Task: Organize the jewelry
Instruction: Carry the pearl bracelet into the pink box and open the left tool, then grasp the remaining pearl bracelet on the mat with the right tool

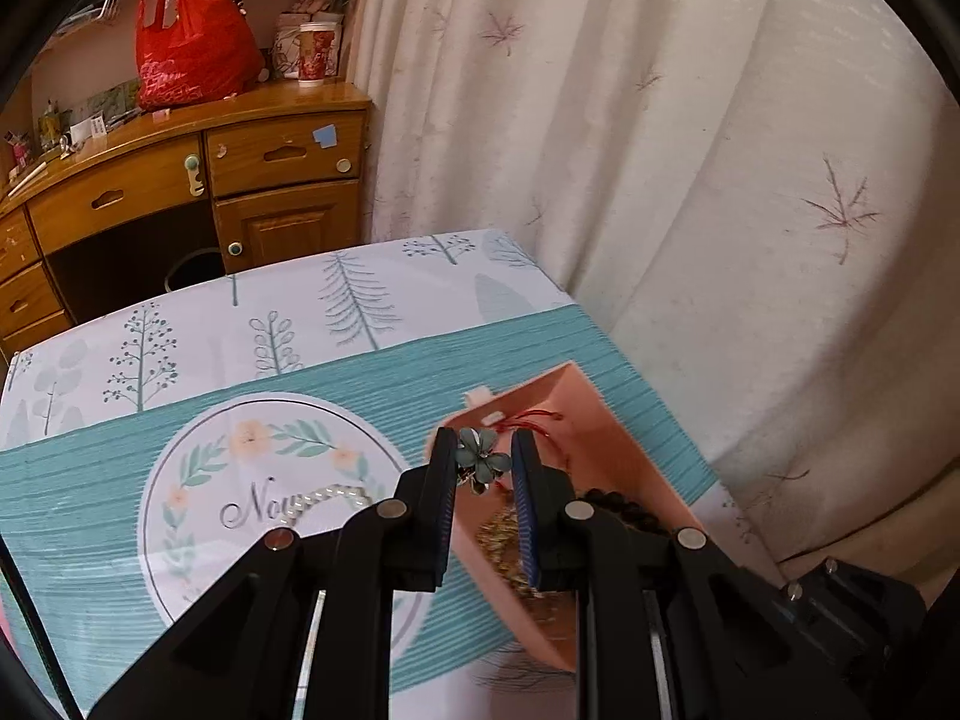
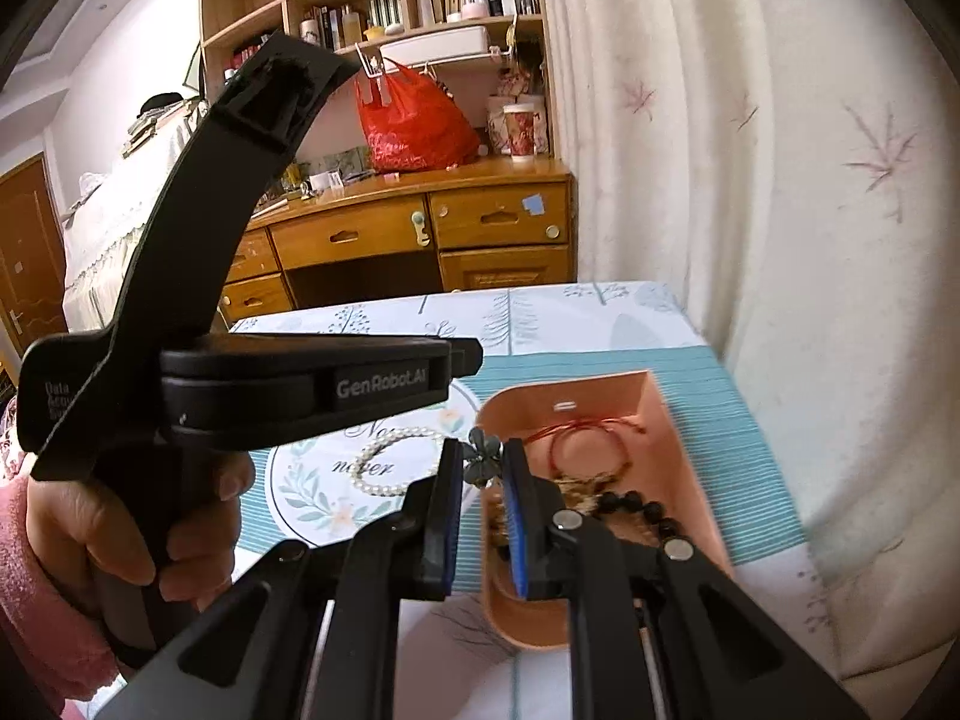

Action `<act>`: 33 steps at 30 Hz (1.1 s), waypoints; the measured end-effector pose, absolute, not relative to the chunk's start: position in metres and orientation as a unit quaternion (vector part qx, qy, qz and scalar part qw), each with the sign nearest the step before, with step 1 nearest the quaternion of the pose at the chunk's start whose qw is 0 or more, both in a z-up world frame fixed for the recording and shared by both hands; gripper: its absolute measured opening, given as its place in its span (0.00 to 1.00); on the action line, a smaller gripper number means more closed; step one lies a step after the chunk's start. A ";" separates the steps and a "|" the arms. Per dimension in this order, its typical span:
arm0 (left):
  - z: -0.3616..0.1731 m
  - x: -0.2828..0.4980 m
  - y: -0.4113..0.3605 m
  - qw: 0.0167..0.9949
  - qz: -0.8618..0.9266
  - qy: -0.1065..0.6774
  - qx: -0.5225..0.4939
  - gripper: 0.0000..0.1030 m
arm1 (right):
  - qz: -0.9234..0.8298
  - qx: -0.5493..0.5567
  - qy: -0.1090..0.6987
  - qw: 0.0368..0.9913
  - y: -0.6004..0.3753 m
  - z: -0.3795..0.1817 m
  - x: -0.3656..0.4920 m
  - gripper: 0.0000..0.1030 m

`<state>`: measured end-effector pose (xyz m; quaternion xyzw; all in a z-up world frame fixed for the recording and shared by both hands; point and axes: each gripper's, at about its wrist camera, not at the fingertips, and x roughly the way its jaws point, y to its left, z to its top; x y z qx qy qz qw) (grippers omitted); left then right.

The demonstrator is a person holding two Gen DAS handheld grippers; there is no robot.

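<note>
My left gripper (image 1: 480, 441) is shut on a small grey-green flower-shaped jewel (image 1: 477, 455) and holds it above the near end of an open pink box (image 1: 606, 420). My right gripper (image 2: 483, 450) is shut on a similar flower jewel (image 2: 482, 457) over the left rim of the same pink box (image 2: 684, 480). In the box lie a red string bracelet (image 2: 591, 438), a black bead bracelet (image 2: 645, 507) and a golden-brown piece (image 1: 501, 540). A pearl bracelet (image 2: 390, 459) rests on the tablecloth left of the box.
A hand in a pink sleeve (image 2: 24, 576) holds the left gripper's handle at the left. The table (image 1: 180, 450) has a teal and white cloth; a curtain (image 1: 660, 150) hangs right beside it. Behind stand a wooden desk (image 1: 180, 180) and a red bag (image 1: 192, 48).
</note>
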<state>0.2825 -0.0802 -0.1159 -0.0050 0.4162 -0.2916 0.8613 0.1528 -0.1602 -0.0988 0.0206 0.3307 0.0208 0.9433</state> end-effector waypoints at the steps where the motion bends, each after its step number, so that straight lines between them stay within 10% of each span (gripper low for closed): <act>1: -0.115 0.279 -0.083 0.861 -0.293 0.416 -0.007 0.15 | 0.019 0.018 0.330 0.944 -0.166 -0.097 0.150 0.13; 17: -0.132 0.233 -0.123 0.834 -0.317 0.452 -0.006 0.17 | -0.005 0.029 0.367 0.930 -0.228 -0.102 0.127 0.13; 22: -0.136 0.236 -0.119 0.833 -0.281 0.477 0.007 0.57 | -0.006 0.065 0.403 0.913 -0.242 -0.113 0.139 0.32; 33: -0.136 0.257 -0.070 0.853 -0.195 0.485 0.005 0.72 | -0.011 0.098 0.406 0.909 -0.233 -0.114 0.146 0.42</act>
